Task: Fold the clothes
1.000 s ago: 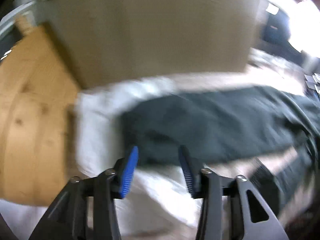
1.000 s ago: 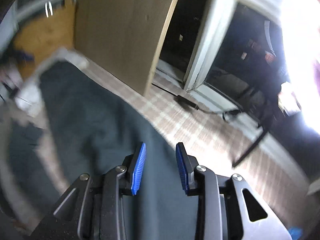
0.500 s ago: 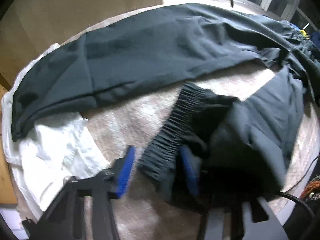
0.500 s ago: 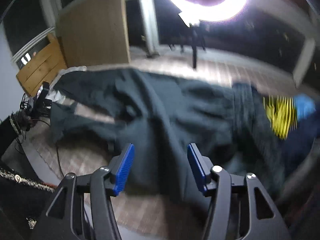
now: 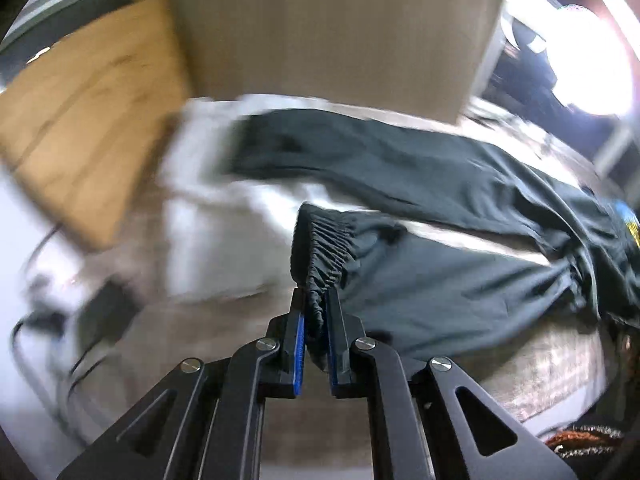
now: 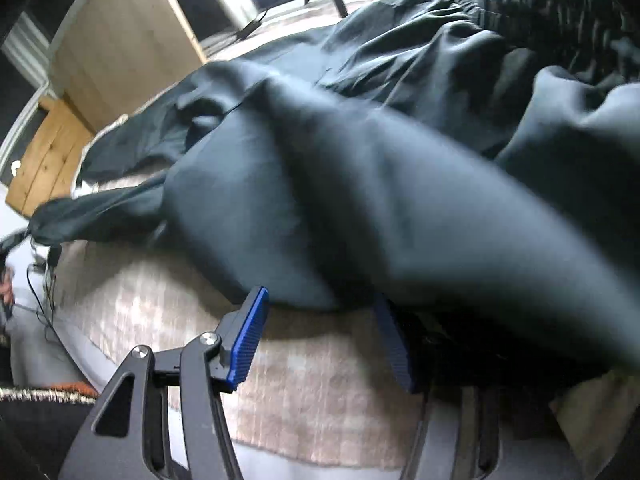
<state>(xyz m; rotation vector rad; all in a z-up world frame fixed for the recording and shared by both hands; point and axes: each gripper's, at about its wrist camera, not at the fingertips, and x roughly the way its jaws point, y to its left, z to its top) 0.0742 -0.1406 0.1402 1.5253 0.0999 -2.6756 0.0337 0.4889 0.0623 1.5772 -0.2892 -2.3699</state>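
the dark green trousers (image 5: 460,280) lie spread across a pale beige mat (image 5: 552,360), one leg stretched long toward the far edge, the other nearer leg bunched and lifted at its end. in the right wrist view the same trousers (image 6: 360,184) fill most of the frame, a thick fold of cloth rising over the mat (image 6: 304,384) and draping down toward the camera.

behind the mat stands a large tan cabinet panel (image 5: 332,32), with a wooden board (image 5: 80,128) to its left and a bright lamp (image 5: 588,72) at the far right. a white cloth (image 5: 208,200) lies blurred under and beside the far trouser leg. dark cables (image 5: 52,340) trail on the floor at the left.

the left gripper (image 5: 315,320) is closing on the gathered elastic cuff (image 5: 324,256) of the nearer leg; the blue pads press the ruffled cloth between them, so the cuff is pinched and lifted off the mat.

the right gripper (image 6: 320,320) stands about half spread, its jaws unclenched. its left blue finger (image 6: 248,340) is bare above the mat, just beside the fold's lower edge; the right finger (image 6: 394,348) is partly hidden under the overhanging cloth. whether that finger touches the cloth cannot be told, and nothing is gripped.
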